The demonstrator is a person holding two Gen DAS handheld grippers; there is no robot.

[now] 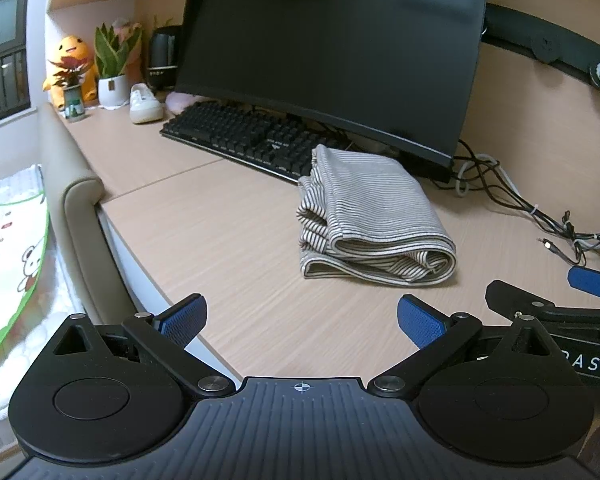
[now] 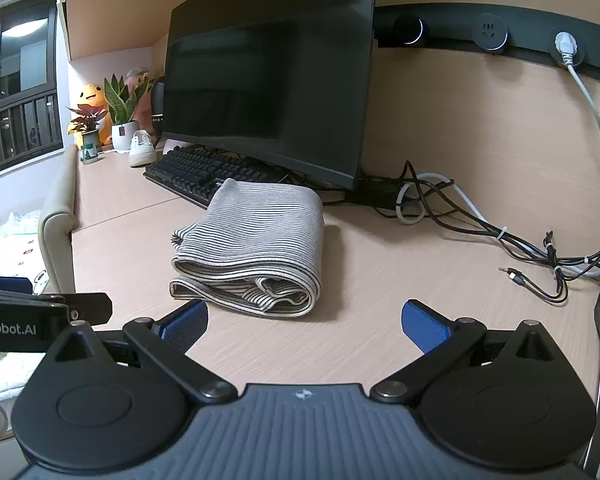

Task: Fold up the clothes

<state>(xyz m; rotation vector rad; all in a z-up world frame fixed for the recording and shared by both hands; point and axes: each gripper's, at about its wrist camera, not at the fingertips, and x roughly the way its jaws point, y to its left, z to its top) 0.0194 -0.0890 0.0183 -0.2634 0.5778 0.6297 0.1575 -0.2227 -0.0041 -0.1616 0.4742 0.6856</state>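
Meanwhile, both tools, left tool and right tool, gape beside folded striped cloth.

Folded cloth on desk, before keyboard

Grey-and-white striped garment, folded into a thick layered bundle, lying flat on the desk

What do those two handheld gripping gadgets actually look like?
Both are matte black plastic: the left gripper and the right gripper each have a ribbed grey base, two round discs, silver pivot bolts and angled linkages. Their jaws carry textured blue pads. White lettering marks their sides.
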